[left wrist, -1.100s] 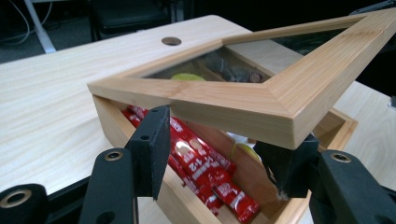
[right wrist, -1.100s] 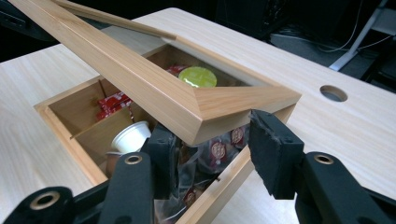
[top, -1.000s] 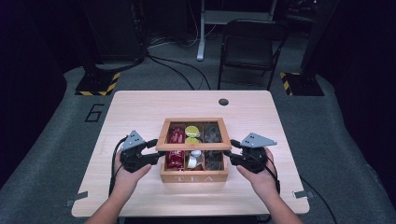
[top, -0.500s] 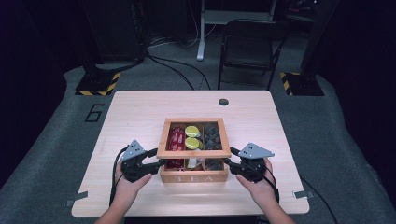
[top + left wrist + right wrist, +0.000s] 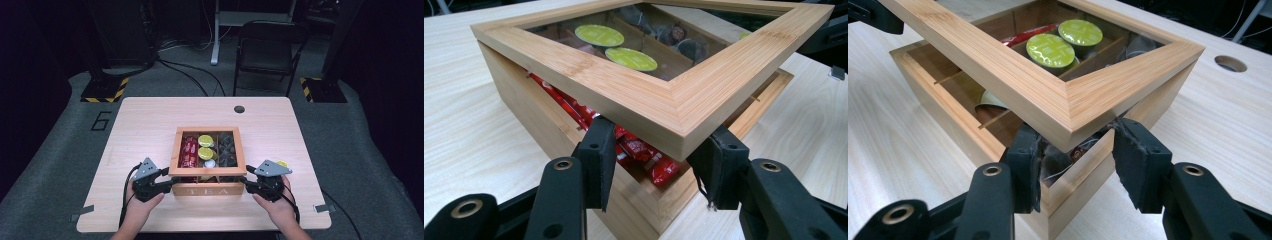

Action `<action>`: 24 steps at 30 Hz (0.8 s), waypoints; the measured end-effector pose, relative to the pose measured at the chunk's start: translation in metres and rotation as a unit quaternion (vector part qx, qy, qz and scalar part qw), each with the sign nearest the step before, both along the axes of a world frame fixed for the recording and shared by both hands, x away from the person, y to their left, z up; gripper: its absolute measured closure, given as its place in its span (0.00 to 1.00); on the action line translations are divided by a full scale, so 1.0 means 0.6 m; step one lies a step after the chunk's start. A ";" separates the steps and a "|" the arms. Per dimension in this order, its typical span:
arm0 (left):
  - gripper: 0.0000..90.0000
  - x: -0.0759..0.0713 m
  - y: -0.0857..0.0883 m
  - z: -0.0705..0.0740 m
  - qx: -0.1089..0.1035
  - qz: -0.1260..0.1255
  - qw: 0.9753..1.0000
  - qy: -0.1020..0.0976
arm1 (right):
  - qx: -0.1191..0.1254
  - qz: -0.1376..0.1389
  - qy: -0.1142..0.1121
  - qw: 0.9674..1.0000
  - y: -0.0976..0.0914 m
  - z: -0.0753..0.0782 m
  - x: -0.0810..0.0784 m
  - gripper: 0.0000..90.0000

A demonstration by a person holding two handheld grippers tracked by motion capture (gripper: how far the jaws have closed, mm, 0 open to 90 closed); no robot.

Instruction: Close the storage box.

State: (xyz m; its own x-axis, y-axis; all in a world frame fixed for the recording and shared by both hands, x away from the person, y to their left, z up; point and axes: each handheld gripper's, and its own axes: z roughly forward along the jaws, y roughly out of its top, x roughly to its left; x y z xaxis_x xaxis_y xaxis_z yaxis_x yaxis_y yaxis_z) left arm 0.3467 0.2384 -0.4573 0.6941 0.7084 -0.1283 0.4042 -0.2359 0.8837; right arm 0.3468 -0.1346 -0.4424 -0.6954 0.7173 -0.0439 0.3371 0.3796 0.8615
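Left gripper (image 5: pixel 654 165): jaws straddle the near-left corner of the lid (image 5: pixel 684 107). They have just been closing, with that corner between them. In the left gripper view one pad sits against the underside of the lid edge by the red packets (image 5: pixel 644 152), the other against the corner's outer face. Read as clenched on the lid.

Right gripper (image 5: pixel 1075 160): jaws straddle the near-right corner of the lid. One pad is tucked under the lid edge inside the box (image 5: pixel 948 117), the other is at the corner's outer side. Contact looks made; read as clenched on the lid.

Lid: wooden frame with a clear pane, raised at its near edge and tilted, with a gap to the box rim visible in both gripper views. Far edge is closer to the box; whether it touches there I cannot tell.

Box: wooden, divided into compartments, front face marked TEA, resting on the tabletop (image 5: pixel 150 120) near the person's edge, between the two hands. Contents seen through the pane: red packets in the left compartment, two green-topped capsules (image 5: pixel 205 146) in the middle, dark items (image 5: pixel 228 149) on the right.

Left hand (image 5: pixel 142 200) and right hand (image 5: pixel 275 202) come in from the near edge, one on each side of the box.
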 end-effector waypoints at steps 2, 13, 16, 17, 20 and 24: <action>0.61 0.000 0.001 -0.002 0.004 -0.003 1.000 0.001 | 0.000 0.001 0.005 1.000 -0.002 -0.001 -0.001 0.63; 0.60 -0.008 -0.004 -0.016 0.008 -0.006 1.000 0.006 | 0.006 0.005 0.019 1.000 -0.002 -0.018 -0.007 0.64; 0.60 -0.009 -0.004 -0.019 0.009 -0.006 1.000 0.008 | 0.006 0.004 0.023 1.000 0.000 -0.020 -0.007 0.64; 0.60 -0.009 -0.004 -0.020 0.009 -0.006 1.000 0.008 | 0.006 0.004 0.027 1.000 0.000 -0.021 -0.007 0.64; 0.60 -0.009 -0.004 -0.022 0.015 -0.011 1.000 0.016 | 0.007 0.005 0.031 0.999 0.000 -0.025 -0.008 0.64; 0.58 -0.012 -0.002 -0.021 0.008 -0.005 1.000 0.021 | 0.009 0.007 0.037 0.999 -0.001 -0.026 -0.008 0.64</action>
State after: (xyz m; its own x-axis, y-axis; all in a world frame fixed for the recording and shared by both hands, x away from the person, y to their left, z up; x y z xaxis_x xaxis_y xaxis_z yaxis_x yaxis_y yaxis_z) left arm 0.3394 0.2371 -0.4701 0.6959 0.7031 -0.1460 0.4385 -0.2551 0.8618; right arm 0.3417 -0.1351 -0.4583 -0.7062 0.7076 0.0215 0.3950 0.3686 0.8415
